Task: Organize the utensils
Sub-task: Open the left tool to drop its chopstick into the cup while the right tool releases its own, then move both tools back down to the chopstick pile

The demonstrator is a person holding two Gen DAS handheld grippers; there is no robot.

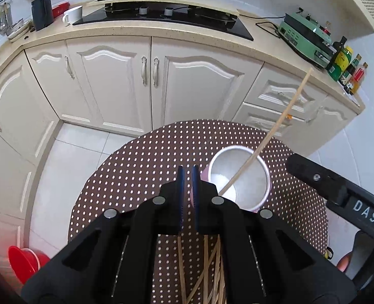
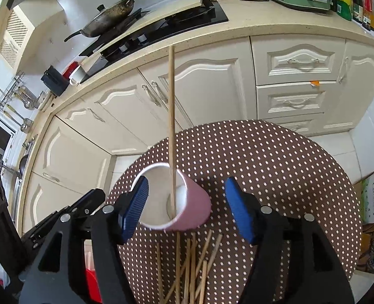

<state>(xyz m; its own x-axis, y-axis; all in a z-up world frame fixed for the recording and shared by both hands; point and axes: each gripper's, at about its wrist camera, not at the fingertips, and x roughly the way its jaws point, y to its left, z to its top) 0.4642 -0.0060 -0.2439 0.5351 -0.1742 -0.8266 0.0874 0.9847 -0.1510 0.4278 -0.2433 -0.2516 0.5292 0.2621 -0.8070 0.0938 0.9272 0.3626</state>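
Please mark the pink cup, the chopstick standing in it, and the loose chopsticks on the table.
pink cup (image 2: 197, 207): right wrist view, on its pink outer wall.
standing chopstick (image 2: 171, 116): right wrist view, mid-shaft above the rim.
loose chopsticks (image 2: 192, 271): right wrist view, the middle of the pile.

We see a round table covered in a brown cloth with white dots, standing on a pale tiled floor in front of cream cabinets. On it stands a pink paper cup with a white inside. It sits just ahead of the right gripper, between its spread pads, and just right of the left gripper's tips. One chopstick stands in the cup, leaning on its rim. A loose heap of chopsticks lies crossed on the cloth, nearer us than the cup, under both grippers.
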